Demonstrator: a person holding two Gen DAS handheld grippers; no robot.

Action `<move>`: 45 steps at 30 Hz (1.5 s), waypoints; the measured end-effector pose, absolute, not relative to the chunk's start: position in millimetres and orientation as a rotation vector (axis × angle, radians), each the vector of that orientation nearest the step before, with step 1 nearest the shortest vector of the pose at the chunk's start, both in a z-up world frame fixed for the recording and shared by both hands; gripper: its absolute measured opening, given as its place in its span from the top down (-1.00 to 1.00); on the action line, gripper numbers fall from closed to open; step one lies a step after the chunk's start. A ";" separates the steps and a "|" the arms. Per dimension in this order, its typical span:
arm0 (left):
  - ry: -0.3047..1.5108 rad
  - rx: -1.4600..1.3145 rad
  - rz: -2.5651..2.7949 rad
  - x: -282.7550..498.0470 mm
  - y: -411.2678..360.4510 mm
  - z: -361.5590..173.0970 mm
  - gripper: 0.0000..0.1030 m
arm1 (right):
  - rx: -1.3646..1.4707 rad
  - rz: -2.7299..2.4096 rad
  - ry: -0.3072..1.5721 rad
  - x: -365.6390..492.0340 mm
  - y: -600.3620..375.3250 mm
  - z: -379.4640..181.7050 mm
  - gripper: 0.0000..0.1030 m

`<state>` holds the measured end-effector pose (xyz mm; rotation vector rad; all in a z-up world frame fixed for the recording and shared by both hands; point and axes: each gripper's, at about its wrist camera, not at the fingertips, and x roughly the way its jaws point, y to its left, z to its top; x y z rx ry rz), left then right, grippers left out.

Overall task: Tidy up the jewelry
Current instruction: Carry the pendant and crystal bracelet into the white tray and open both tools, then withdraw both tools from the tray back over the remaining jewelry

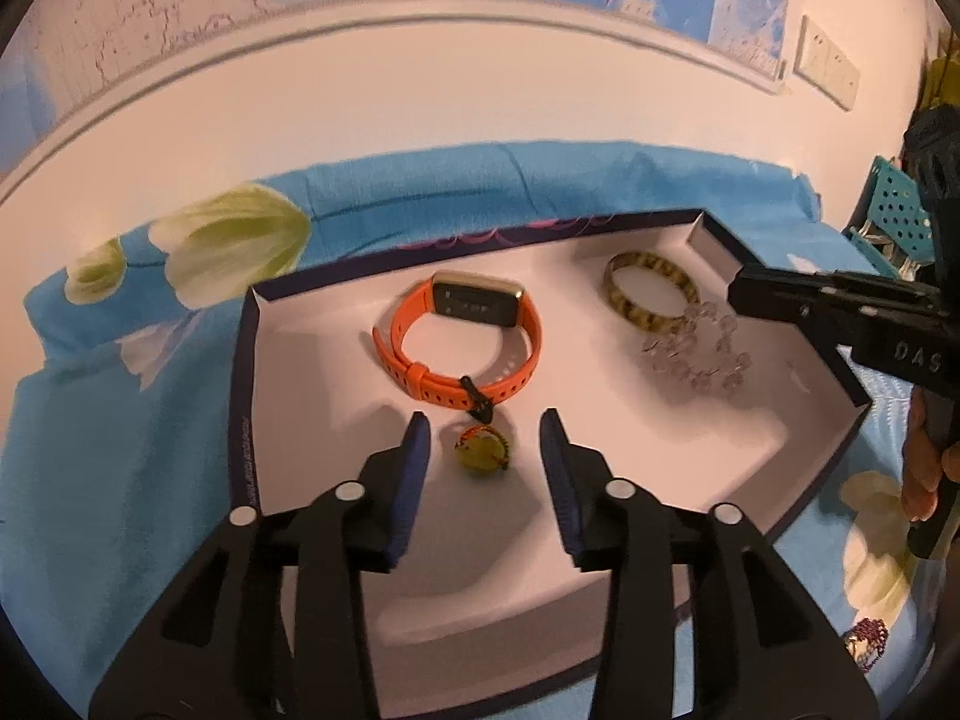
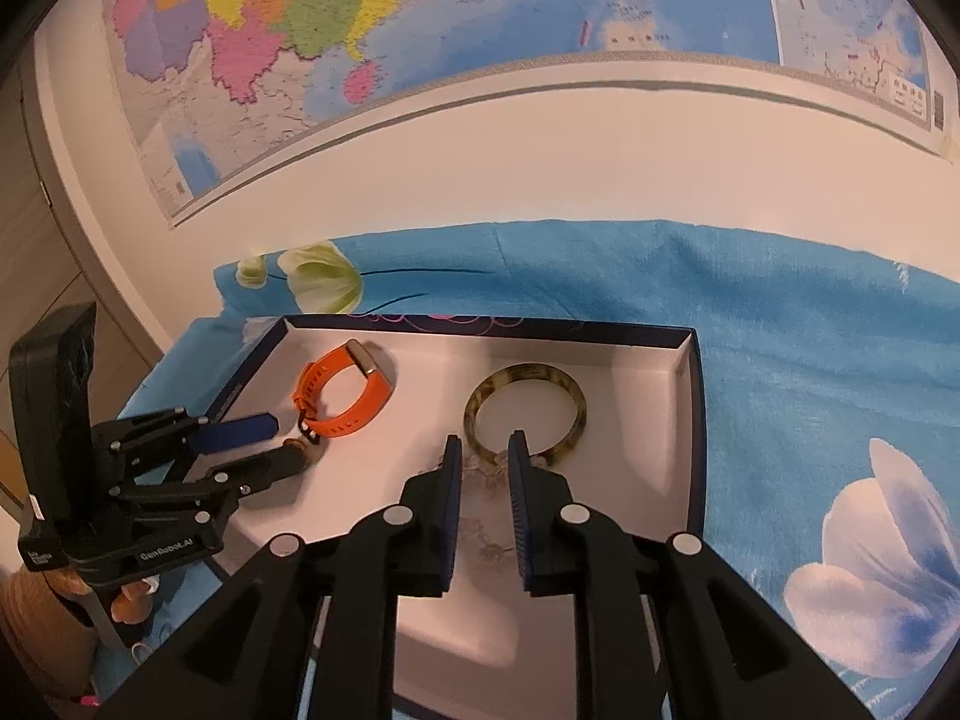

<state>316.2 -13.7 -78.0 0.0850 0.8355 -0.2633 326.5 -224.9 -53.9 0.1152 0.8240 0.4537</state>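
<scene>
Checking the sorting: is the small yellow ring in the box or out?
In. The ring lies on the box floor, loose between the left gripper's open jaws.

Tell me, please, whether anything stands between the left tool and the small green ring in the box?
Nothing visible does. The ring lies free on the white box floor, between the open left tool's fingers, which do not touch it. The orange watch lies just beyond.
</scene>
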 end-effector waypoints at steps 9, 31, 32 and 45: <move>0.736 0.057 -0.237 284.1 7.3 -46.5 0.01 | 0.127 0.475 0.782 301.3 -230.0 -40.8 0.42; 0.668 0.044 -0.290 169.4 30.8 -35.1 -0.07 | 0.138 0.548 0.739 215.5 -239.7 -28.5 0.12; 0.671 0.039 -0.292 166.3 31.5 -36.1 -0.07 | 0.142 0.548 0.742 212.6 -240.6 -29.3 0.11; 0.715 0.001 -0.308 130.7 31.6 -53.8 -0.07 | 0.107 0.541 0.808 164.9 -242.2 -49.9 0.09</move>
